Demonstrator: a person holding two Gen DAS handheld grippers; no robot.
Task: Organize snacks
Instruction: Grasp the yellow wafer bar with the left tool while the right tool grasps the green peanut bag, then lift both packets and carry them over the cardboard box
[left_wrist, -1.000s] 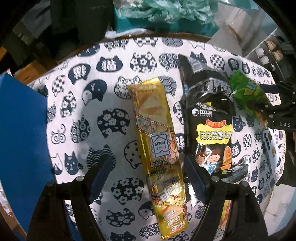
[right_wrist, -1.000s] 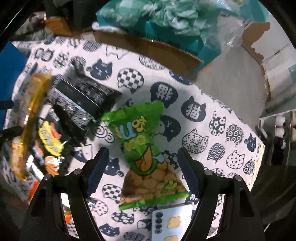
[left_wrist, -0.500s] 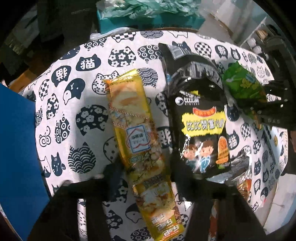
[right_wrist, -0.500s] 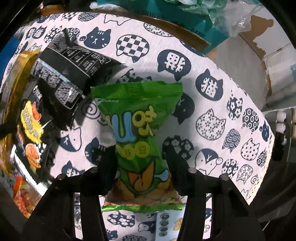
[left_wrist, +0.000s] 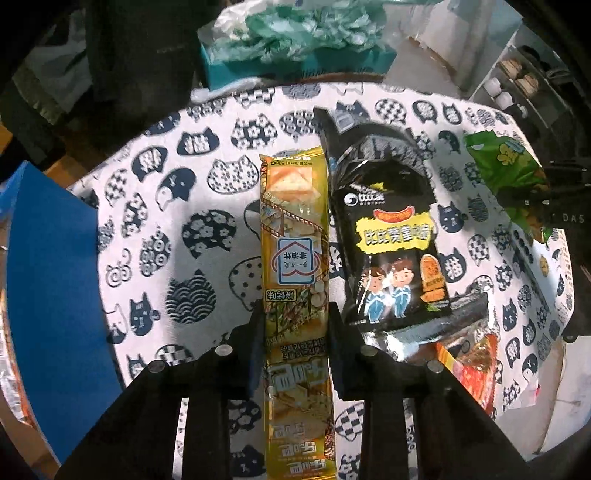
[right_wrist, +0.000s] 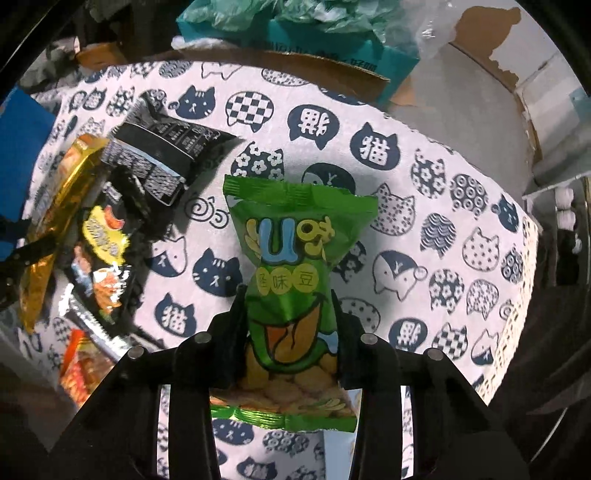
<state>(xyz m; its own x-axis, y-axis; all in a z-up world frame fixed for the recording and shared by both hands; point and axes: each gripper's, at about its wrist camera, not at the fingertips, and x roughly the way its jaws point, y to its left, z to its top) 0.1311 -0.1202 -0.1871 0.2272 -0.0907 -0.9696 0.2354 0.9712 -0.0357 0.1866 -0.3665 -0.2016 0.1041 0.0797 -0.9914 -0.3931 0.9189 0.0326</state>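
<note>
We had two grippers going, each pinching one pack. The left gripper (left_wrist: 295, 332) was clamped narrow around the middle of the long gold snack pack (left_wrist: 295, 258), which ran straight out between the fingers over the cat-print tablecloth (left_wrist: 177, 229); its top corner read 50g. The right gripper (right_wrist: 290, 325) squeezed the waist of the green bean bag (right_wrist: 295, 258), a big "U" on front. Between the two packs lay one black snack bag (left_wrist: 391, 236) with yellow lettering and two cartoon kids. A blue mat (left_wrist: 48, 288) sat far left.
</note>
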